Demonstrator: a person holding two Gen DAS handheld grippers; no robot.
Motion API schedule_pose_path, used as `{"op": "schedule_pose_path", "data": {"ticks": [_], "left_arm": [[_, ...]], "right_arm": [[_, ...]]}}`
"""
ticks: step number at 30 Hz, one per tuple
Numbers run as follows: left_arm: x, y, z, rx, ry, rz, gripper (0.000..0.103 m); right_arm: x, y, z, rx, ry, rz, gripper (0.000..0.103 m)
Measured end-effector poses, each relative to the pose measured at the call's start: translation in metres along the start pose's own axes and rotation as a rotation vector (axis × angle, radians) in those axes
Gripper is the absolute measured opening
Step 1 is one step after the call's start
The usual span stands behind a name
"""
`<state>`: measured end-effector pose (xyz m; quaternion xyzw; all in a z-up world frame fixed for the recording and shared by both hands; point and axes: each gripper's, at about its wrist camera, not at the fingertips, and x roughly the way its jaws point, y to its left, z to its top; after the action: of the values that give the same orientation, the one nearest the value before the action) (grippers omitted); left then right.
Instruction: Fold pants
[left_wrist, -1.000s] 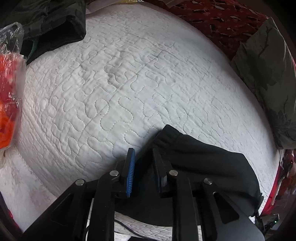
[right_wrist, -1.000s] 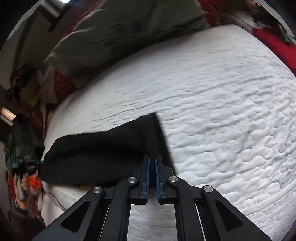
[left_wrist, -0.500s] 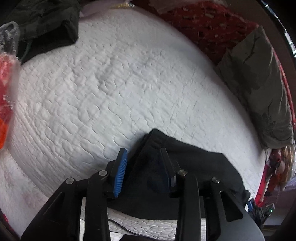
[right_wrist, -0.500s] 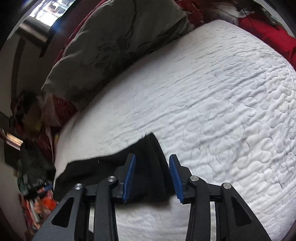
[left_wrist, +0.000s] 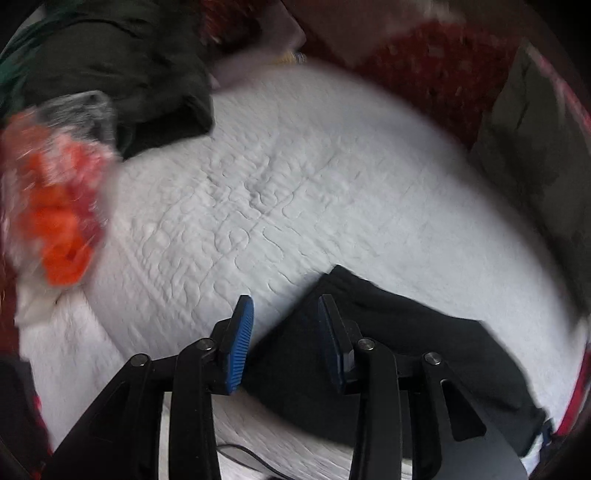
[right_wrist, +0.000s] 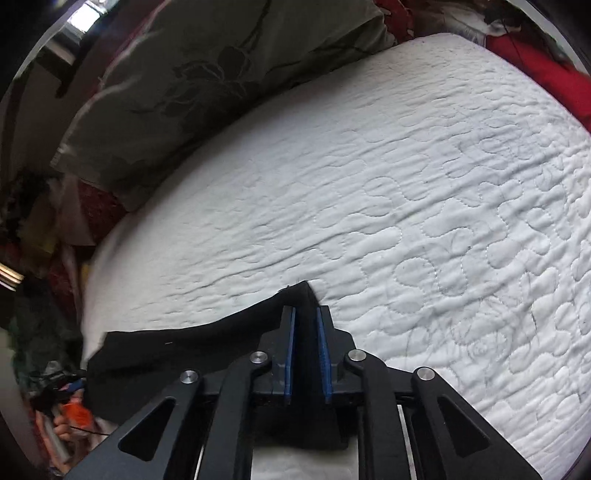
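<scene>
**Re-gripping the folded pants at both ends**

The black pants (left_wrist: 399, 354) lie folded into a flat bundle at the near edge of the white quilt (left_wrist: 295, 206), one pointed corner (right_wrist: 301, 291) aimed toward the middle of the bed. A grey pillow (right_wrist: 207, 66) sits at the far side, and a dark garment (left_wrist: 110, 66) and an orange bag (left_wrist: 55, 206) rest off to the left, well apart from the work.

The left gripper (left_wrist: 284, 317) is released: its blue pads (left_wrist: 240, 343) stand apart above the bundle's left edge, and nothing is pinched between them. This view is blurred, so the exact gap to the cloth cannot be read. The right gripper (right_wrist: 306, 325) has just been closing; its jaws are nearly together around the pointed corner, with black cloth between the pads. Whether the pads already press firmly on it cannot be told from here.

The step in hand looks like taking a fresh hold for the next fold. To do it well, the right grip should catch every layer at the corner, not only the top one, or the bundle will peel open on lifting. The left gripper should come down on the matching edge and pinch equally deep. Then both ends should rise together, keeping the cloth taut between them, so the fold lands square and the quilt is not dragged along.
</scene>
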<state>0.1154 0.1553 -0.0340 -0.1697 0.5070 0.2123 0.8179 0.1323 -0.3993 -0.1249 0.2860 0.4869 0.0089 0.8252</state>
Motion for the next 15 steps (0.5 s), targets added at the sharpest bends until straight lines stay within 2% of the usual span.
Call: {"op": "schedule_pose_path", "data": {"ticks": [1, 3, 5, 6, 7, 9, 11, 15], "left_arm": [[-0.014, -0.004, -0.011, -0.017, -0.005, -0.07, 0.034], [-0.032, -0.023, -0.041, -0.027, 0.044, -0.207, 0.037], [-0.033, -0.054, -0.07, -0.002, 0.141, -0.331, 0.045], [-0.032, -0.072, -0.087, 0.017, 0.194, -0.374, 0.046], [-0.028, -0.099, -0.112, 0.055, 0.28, -0.427, 0.046], [-0.02, -0.138, -0.145, 0.099, 0.396, -0.493, 0.046], [-0.011, -0.175, -0.177, 0.111, 0.496, -0.525, 0.046], [-0.002, -0.221, -0.216, 0.061, 0.609, -0.568, 0.046]], "right_arm": [[-0.006, -0.005, -0.001, 0.013, -0.001, 0.032, 0.028], [-0.018, -0.017, -0.001, 0.048, -0.006, 0.09, 0.041], [-0.024, -0.031, -0.002, 0.079, 0.004, 0.114, 0.043], [-0.026, -0.037, -0.003, 0.09, 0.005, 0.113, 0.043], [-0.029, -0.045, -0.005, 0.103, 0.006, 0.117, 0.043], [-0.027, -0.056, -0.009, 0.144, 0.016, 0.138, 0.043], [-0.023, -0.061, -0.013, 0.189, 0.024, 0.172, 0.043], [-0.023, -0.075, -0.019, 0.23, 0.052, 0.229, 0.048]]}}
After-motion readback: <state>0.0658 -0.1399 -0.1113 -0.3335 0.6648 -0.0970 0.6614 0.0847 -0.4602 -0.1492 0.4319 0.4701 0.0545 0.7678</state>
